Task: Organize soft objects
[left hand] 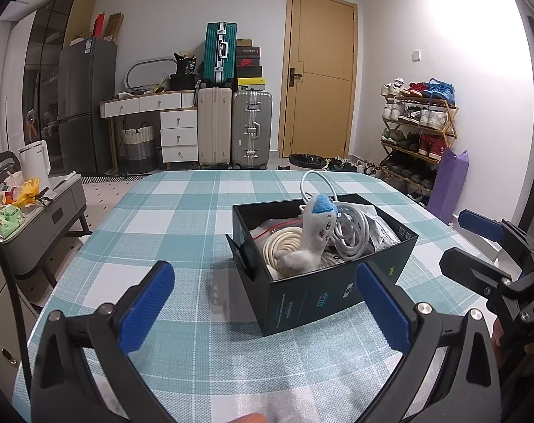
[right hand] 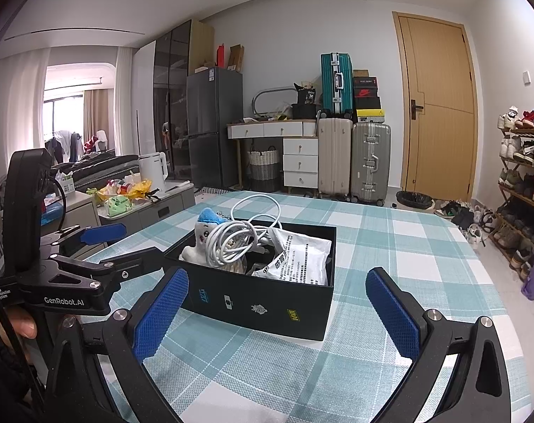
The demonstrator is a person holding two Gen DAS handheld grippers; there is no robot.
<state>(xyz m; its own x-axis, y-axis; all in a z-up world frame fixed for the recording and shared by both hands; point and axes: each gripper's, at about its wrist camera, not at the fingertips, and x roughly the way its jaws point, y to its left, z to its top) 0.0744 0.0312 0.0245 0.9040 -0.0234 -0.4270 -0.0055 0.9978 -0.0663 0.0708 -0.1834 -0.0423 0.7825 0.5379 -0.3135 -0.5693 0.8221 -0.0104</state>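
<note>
On the checked teal-and-white tablecloth (left hand: 182, 218) of the table sat a black open-topped box (left hand: 323, 296), near the middle of the cloth. Inside the box lay a coil of cream rope (left hand: 284, 246), a bundle of white cable (right hand: 231, 243) with one loop rising above the rim, and a white printed packet (right hand: 298, 257) leaning toward the right side. A small white plush toy with a blue cap (left hand: 311, 236) stood upright in the box, against the cable bundle and over the rope coil.

The left gripper (left hand: 265, 303) hung just in front of the box, jaws spread wide, nothing between the blue pads (left hand: 147, 303). The right gripper (right hand: 275, 310) was likewise spread wide and empty, facing the box's long side. Neither gripper touched the box.
</note>
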